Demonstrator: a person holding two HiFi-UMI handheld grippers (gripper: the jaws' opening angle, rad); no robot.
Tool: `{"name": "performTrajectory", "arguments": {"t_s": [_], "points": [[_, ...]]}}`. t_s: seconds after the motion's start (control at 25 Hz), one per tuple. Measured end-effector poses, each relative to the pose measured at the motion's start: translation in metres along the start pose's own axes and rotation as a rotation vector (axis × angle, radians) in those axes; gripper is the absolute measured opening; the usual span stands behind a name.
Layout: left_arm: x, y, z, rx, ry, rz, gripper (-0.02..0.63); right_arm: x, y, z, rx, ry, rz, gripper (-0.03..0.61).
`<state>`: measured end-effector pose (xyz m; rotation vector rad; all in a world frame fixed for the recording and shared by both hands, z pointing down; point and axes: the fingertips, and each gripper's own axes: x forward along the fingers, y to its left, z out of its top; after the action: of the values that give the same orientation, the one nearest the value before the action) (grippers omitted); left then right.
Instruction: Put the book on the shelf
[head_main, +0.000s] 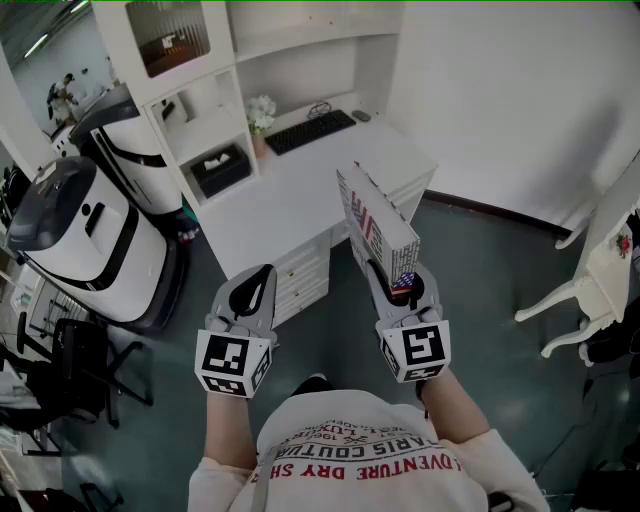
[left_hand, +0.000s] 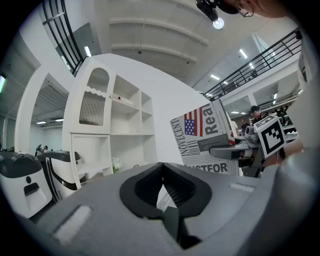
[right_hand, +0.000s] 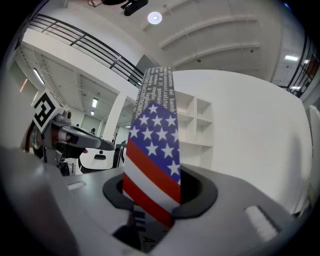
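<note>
The head view looks steeply down from above the person on the left gripper, the right gripper, the desk and the floor. Each gripper view sits close behind its own jaws and looks level at the shelf. All three share shelf and book.

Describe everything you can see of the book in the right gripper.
The book is thick, its cover printed like a black-and-white newspaper, with an American flag across the spine. It stands upright on edge in the air, clamped at its near end by the right gripper, in front of the white desk. Nothing else touches it.
</note>
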<state>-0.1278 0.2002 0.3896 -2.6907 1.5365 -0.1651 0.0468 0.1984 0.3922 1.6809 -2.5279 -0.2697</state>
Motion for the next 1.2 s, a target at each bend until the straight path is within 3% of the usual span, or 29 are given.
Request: {"name": "performTrajectory", "arguments": {"t_s": [0.76,0.96,1.2], "points": [[0.034,-0.035,-0.014,-0.014,0.025,-0.075,0.003,-0.010,-0.030,-0.008,-0.011,0.001,-0.015,0.158],[0.066,-0.029,-0.020,-0.018,0.017,-0.110,0.004,0.019,-0.041,-0.018,-0.017,0.005,-0.007,0.158],[0.133,0.005,-0.023,-0.031,0.023,-0.096,0.003,0.086,-0.072,-0.031,-0.015,0.010,-0.001,0.158]]}}
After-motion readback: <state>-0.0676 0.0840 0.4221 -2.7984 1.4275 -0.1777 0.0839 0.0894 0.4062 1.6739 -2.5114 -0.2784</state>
